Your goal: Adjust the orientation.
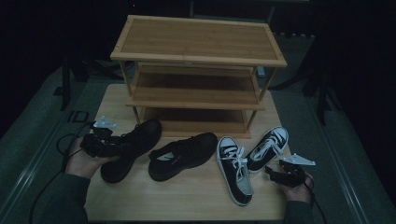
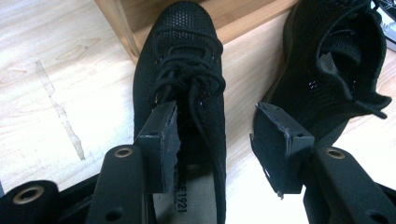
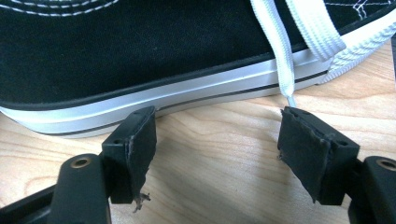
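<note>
Dim room, pale wood table under low light
A three-tier bamboo rack stands at the table's far half, its shelves bare. Grey floor lies on either side, with dark stand legs rising from it. Beyond the rack the room falls off into black; walls cannot be made out

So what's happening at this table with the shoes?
A person holds a gripper in each hand at a wooden table with a three-tier bamboo shoe rack, all shelves bare. Four shoes lie in front of it. The left gripper is at the heel of the leftmost black mesh sneaker, one jaw inside the opening and one outside, not clamped. The right gripper rests open beside the black-and-white canvas sneaker.
</note>
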Demonstrator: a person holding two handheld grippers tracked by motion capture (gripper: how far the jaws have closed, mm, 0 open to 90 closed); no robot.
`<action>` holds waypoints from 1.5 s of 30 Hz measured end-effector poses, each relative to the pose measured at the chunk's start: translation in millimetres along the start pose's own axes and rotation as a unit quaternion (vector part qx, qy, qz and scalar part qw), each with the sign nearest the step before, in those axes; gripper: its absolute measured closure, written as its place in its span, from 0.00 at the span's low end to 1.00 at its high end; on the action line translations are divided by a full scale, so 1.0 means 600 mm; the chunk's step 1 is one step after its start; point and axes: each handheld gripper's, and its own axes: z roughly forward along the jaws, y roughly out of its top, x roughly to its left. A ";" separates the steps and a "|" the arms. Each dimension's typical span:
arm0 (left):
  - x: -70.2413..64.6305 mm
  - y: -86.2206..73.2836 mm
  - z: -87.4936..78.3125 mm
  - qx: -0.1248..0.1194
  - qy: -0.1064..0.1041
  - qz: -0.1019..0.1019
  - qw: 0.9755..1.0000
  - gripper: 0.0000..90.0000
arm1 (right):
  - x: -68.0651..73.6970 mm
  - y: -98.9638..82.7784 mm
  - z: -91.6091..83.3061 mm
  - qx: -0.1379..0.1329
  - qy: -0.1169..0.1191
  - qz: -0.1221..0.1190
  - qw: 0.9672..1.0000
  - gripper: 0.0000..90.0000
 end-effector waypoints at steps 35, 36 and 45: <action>-0.059 0.049 0.002 -0.016 -0.036 0.031 0.999 0.55 | -0.001 0.000 0.000 0.000 0.001 -0.001 1.000 0.30; -0.059 0.049 0.002 -0.016 -0.036 0.031 0.999 0.55 | -0.001 0.000 0.000 0.000 0.001 -0.001 1.000 0.30; -0.079 0.061 0.021 -0.014 -0.047 0.047 0.998 0.56 | -0.001 0.000 0.000 0.000 0.002 -0.001 1.000 0.31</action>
